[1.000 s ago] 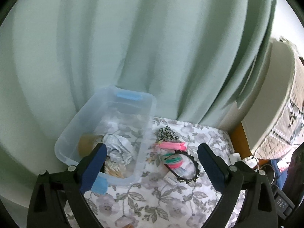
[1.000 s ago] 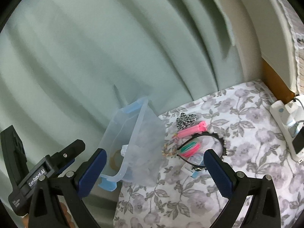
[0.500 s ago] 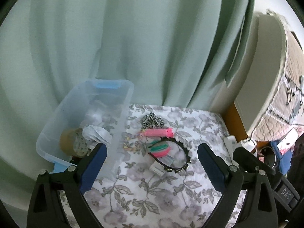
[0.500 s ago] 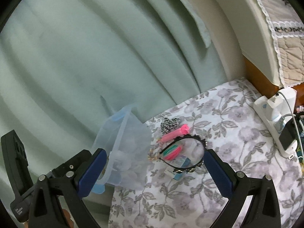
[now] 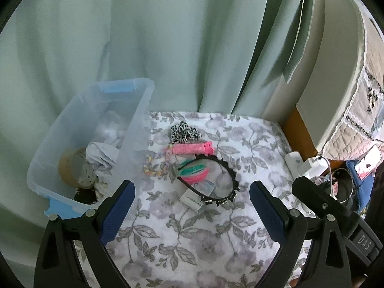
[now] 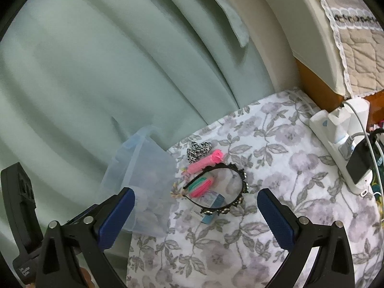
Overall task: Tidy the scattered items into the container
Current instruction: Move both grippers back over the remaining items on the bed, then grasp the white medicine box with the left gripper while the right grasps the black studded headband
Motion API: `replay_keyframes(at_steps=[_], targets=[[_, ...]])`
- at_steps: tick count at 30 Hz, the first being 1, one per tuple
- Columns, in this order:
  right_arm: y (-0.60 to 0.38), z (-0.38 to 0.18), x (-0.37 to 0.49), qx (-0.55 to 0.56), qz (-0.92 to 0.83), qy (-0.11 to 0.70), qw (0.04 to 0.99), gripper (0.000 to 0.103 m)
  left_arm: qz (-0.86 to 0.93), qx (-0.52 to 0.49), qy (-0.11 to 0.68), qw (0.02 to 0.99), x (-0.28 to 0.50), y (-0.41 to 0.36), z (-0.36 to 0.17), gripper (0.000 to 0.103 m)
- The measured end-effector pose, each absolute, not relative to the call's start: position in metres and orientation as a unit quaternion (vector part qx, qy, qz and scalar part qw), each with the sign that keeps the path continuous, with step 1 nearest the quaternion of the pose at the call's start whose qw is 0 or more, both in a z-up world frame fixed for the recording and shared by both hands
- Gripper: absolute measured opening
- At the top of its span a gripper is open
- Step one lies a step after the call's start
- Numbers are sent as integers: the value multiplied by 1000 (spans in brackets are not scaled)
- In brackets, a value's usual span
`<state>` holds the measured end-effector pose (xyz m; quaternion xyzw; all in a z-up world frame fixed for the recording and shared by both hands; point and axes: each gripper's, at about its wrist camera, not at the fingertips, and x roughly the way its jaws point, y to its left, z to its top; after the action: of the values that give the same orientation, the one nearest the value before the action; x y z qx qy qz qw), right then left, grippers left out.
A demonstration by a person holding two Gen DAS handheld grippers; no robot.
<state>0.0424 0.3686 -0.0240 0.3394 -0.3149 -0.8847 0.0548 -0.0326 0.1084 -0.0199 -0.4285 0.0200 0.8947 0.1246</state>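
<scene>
A clear plastic bin [image 5: 144, 91] with blue latches stands at the left on the floral cloth; it holds a tape roll [image 5: 76, 170] and crumpled paper [image 5: 100, 156]. Beside it lie a leopard scrunchie [image 5: 183, 132], a pink hair clip [image 5: 189, 148], a pastel braided tie [image 5: 153, 165], pink and green hair bands [image 5: 194, 174] and a black studded headband [image 5: 230, 180]. The same pile shows in the right wrist view, with the headband [image 6: 242, 184] and the bin [image 6: 144, 165]. My left gripper [image 5: 192, 204] and right gripper [image 6: 195, 213] are both open and empty, short of the pile.
A green curtain [image 5: 168, 48] hangs behind the surface. A white power strip [image 6: 345, 144] with plugged chargers lies at the right edge. A quilt-covered piece of furniture [image 5: 336, 72] stands at the right. The floral cloth [image 5: 192, 240] lies flat in front of the pile.
Both grippers have swung right, away from the bin, so the pile of hair items sits more centred between the fingers. Nothing was picked up.
</scene>
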Motion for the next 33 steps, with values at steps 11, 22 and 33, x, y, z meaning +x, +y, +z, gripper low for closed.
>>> replay_keyframes(at_steps=[11,22,33], targets=[[383,-60,32,389,-869,-306,27,103,877,-459,18,140,-49,118,-60,96],[393,-107,16,436,-842,-318,6,97,854,-499,16,149,-62,118,-113,97],[379,-132,-10,463,-834,-298,21,60,841,-524,21,135,-79,123,-152,94]])
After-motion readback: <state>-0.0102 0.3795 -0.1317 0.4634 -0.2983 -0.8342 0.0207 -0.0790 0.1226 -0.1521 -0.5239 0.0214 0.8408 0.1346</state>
